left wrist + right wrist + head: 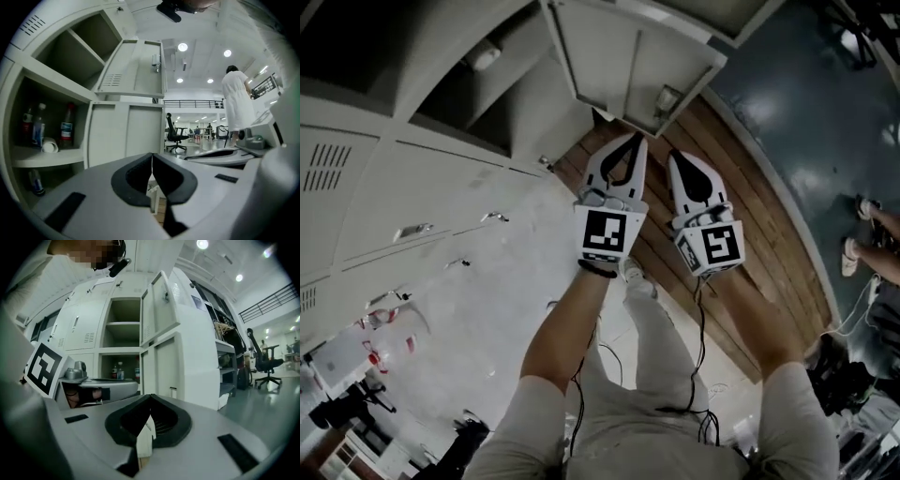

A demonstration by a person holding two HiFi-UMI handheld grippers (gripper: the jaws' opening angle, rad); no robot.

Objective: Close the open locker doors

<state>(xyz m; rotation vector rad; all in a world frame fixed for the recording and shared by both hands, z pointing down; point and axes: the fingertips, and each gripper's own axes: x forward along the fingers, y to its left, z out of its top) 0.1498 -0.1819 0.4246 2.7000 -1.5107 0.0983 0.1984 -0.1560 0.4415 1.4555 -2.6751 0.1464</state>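
A bank of pale grey lockers (441,187) runs along my left. Two doors stand open, one above the other: the upper door (136,65) (159,305) and the lower door (126,133) (159,366). In the head view an open door (637,66) juts out just ahead of both grippers. The lower open compartment holds bottles (42,131) (119,372). My left gripper (635,141) (151,157) is shut and empty, with its tips short of the door's edge. My right gripper (675,159) (150,397) sits beside it, also shut on nothing.
A wooden floor strip (750,253) runs along the lockers' foot, with dark floor beyond. An office chair (174,133) and a person in white (236,101) stand farther off. A shelf unit (225,348) flanks the lockers. Someone's feet (853,253) show at the right.
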